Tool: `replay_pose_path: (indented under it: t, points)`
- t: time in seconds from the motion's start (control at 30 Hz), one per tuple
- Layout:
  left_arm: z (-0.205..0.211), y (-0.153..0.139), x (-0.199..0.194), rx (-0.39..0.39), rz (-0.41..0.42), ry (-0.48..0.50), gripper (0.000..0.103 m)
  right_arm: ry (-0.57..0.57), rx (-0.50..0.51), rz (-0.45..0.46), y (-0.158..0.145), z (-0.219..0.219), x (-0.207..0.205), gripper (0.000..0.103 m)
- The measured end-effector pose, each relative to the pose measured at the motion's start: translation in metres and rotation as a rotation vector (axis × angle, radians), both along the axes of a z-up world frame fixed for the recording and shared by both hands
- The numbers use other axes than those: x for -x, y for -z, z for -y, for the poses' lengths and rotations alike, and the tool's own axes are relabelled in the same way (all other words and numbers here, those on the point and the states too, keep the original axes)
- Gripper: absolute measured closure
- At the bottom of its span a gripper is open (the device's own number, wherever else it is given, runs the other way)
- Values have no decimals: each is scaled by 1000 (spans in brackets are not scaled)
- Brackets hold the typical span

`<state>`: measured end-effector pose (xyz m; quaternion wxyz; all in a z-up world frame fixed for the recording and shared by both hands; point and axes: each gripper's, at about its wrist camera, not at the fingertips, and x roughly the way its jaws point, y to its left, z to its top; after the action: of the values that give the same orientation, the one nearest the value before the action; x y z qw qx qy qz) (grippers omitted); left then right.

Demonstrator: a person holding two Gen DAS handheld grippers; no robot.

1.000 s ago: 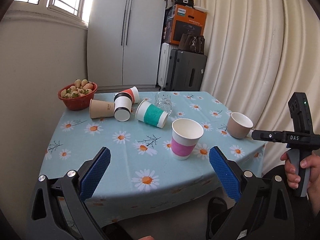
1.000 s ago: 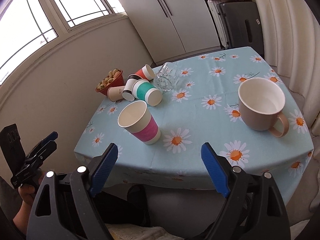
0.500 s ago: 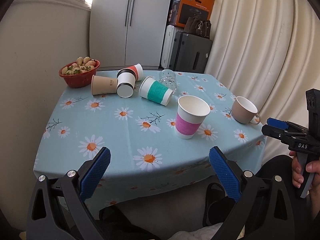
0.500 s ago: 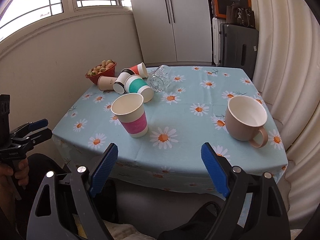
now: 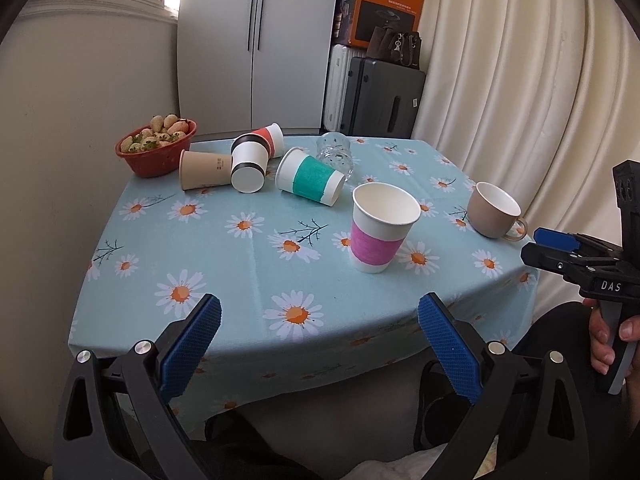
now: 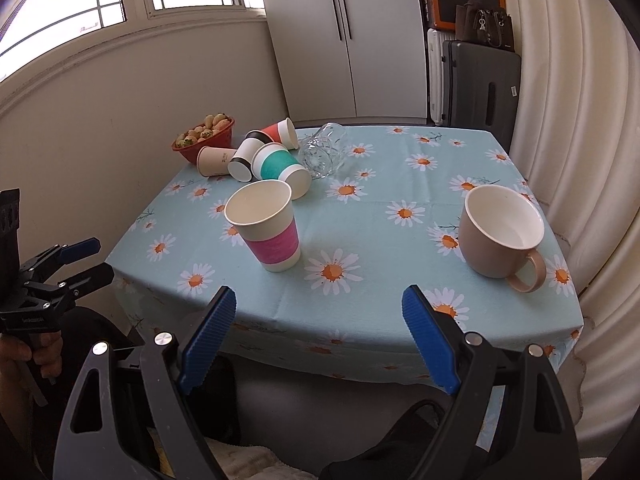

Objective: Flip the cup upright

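Note:
A pink-banded paper cup (image 5: 382, 227) (image 6: 268, 230) stands upright on the daisy tablecloth (image 5: 240, 256). A tan mug (image 5: 493, 216) (image 6: 500, 236) stands upright at the right. At the back, a teal-banded cup (image 5: 312, 176) (image 6: 280, 166), a black-banded cup (image 5: 248, 162), a red cup (image 5: 269, 138), a brown cup (image 5: 202, 170) and a clear glass (image 5: 335, 154) (image 6: 322, 152) lie on their sides. My left gripper (image 5: 318, 338) and right gripper (image 6: 318, 328) are open and empty, held off the table's front edge.
A red bowl of fruit (image 5: 156, 148) sits at the back left corner. A white cabinet (image 5: 256, 44), suitcases (image 5: 380, 98) and a curtain (image 5: 520, 80) stand behind and right of the table. A wall runs along its left side.
Both grippers have drawn back from the table and lifted, so the table looks farther away. The cups have not moved.

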<state>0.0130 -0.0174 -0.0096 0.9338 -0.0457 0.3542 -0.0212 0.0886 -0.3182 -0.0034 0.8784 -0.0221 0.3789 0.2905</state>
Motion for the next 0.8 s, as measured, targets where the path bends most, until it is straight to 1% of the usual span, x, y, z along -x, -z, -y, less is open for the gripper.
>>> replay_pose_path:
  t: [0.47,0.8]
  points:
    - [-1,-1,1,16,5,-19,7,3,-5,0,0,0,0,19]
    - [-2,-2,2,9,12,-20,7,11,5,6,-1,-1,1,19]
